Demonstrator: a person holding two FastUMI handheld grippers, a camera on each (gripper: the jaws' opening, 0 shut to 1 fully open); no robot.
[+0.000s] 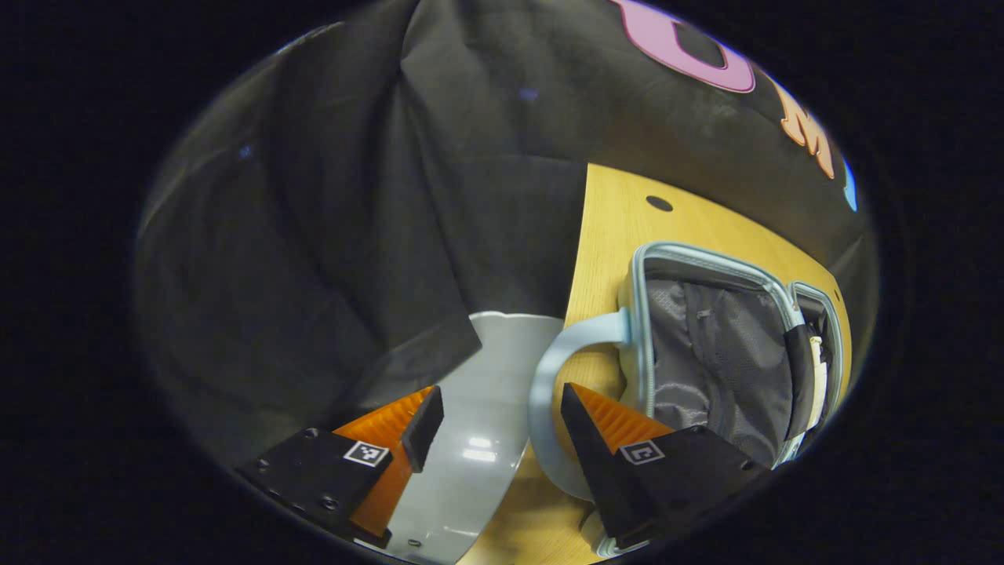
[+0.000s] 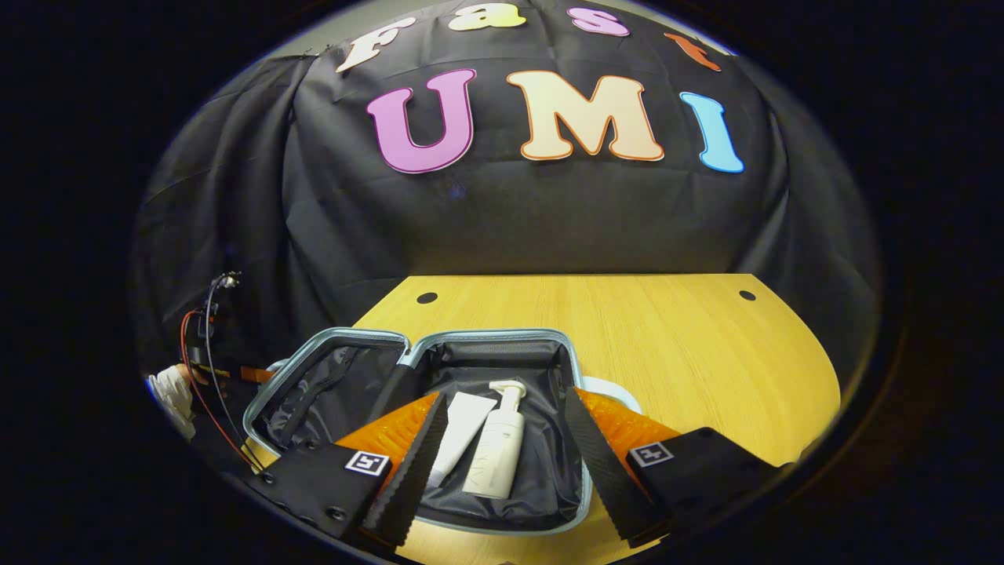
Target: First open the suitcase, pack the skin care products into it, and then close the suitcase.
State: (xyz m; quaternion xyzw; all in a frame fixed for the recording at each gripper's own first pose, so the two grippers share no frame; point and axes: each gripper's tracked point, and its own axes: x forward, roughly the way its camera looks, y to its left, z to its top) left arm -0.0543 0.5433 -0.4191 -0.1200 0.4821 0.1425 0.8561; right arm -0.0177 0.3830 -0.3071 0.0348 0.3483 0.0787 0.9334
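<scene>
The light-blue suitcase (image 2: 489, 334) lies open on the wooden table (image 2: 667, 345), both halves lined in dark fabric. A white tube (image 2: 464, 424) and a white pump bottle (image 2: 498, 451) lie side by side in its right half. My right gripper (image 2: 506, 396) hovers open just above them, holding nothing. In the left gripper view the suitcase rim (image 1: 639, 314) and the grey mesh lining (image 1: 714, 361) show at the right. Its curved handle (image 1: 549, 369) sticks out over the table's edge. My left gripper (image 1: 502, 424) is open, its right finger (image 1: 588, 428) next to the handle.
A gloved hand (image 2: 174, 394) with red and black cables (image 2: 205, 337) is at the suitcase's left end. Grey floor (image 1: 478, 392) lies below the table edge. Bare tabletop (image 2: 706, 369) stretches right of and behind the suitcase, with small cable holes (image 2: 427, 298). Black cloth hangs behind.
</scene>
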